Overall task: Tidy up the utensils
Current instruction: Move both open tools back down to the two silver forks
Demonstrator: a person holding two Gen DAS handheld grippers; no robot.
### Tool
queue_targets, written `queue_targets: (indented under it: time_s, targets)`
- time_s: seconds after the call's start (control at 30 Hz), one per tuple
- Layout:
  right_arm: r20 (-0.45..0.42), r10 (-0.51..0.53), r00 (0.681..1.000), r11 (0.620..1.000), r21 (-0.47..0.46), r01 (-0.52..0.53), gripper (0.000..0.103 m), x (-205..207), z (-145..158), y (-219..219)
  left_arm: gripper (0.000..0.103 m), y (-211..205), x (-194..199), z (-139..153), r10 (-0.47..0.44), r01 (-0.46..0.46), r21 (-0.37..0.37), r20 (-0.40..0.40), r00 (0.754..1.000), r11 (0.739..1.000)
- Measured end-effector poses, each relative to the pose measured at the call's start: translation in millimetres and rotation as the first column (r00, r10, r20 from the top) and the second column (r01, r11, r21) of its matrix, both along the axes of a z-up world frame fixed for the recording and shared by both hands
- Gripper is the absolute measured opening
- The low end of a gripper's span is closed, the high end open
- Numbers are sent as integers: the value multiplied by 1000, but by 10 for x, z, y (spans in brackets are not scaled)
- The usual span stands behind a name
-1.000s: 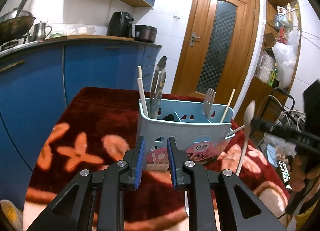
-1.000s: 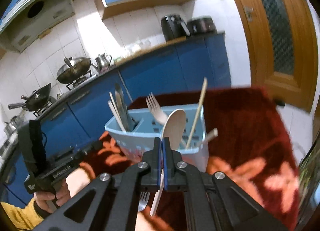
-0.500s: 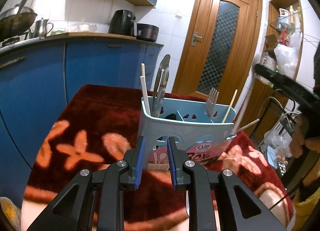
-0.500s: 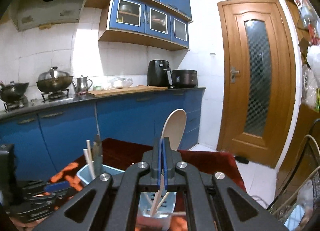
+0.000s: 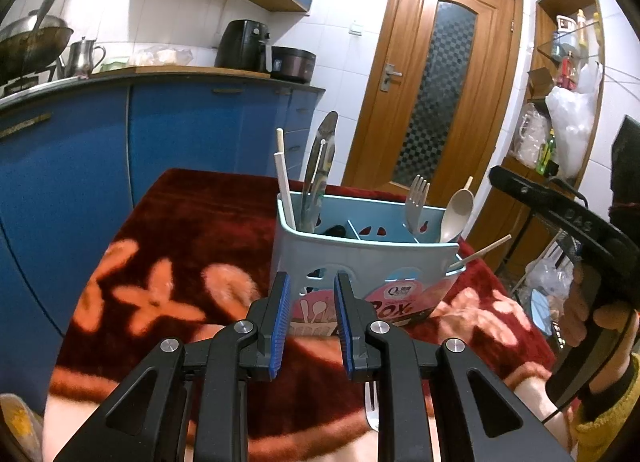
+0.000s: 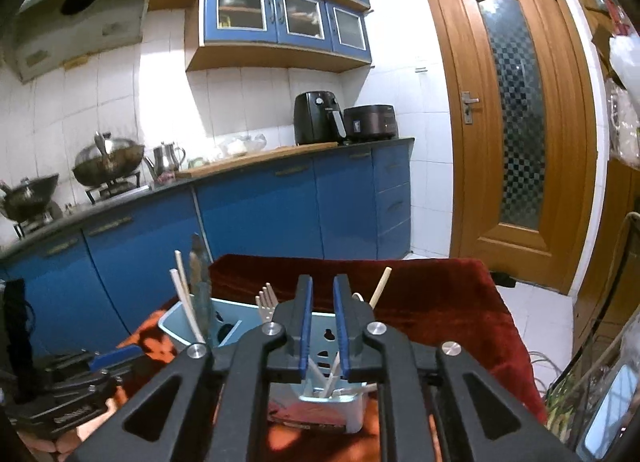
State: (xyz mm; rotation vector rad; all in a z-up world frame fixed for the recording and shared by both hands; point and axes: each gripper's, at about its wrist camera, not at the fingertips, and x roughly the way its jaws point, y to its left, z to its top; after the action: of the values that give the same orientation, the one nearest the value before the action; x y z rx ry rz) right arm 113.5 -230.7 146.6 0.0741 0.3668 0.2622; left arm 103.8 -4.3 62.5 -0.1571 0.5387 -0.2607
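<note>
On the tabletop (image 5: 168,221) under its red flowered cloth, we see the pale blue caddy (image 5: 360,262) holding a beige spoon (image 5: 458,213), our left fingers (image 5: 310,322) slightly parted and empty before it, our right fingers (image 6: 322,332) opening empty above it.

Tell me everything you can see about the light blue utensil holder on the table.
The utensil holder is a pale blue, plastic-looking box with inner dividers, cut-out holes in its walls and a pink label on its front. It stands upright on the red flowered cloth. Its left compartment holds white chopsticks and a metal utensil; the right end holds a fork, a beige spoon and wooden chopsticks that lean out over the rim. Neither gripper touches it.
</note>
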Motion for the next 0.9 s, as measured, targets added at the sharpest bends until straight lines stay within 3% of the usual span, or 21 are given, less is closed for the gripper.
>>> queue_targets:
  time_s: [0.17, 0.47, 0.67, 0.9]
  targets:
    - [-31, 14, 999, 999, 38, -13, 15, -163, 53, -19, 22, -22, -52, 24, -6, 6, 13, -4, 1000, 1000]
    - [-191, 22, 981, 999, 44, -14, 17, -418, -146, 36, 22, -85, -259, 62, -14, 17, 51, -59, 998, 999]
    - [-277, 8, 961, 1000, 29, 0, 17, -623, -320, 55, 22, -104, -335, -14, -51, 59, 52, -148, 988, 997]
    - [-332, -5, 943, 999, 32, 17, 23, -854, -455, 12, 22, -167, -395, -208, -104, 112, 12, -269, 957, 994]
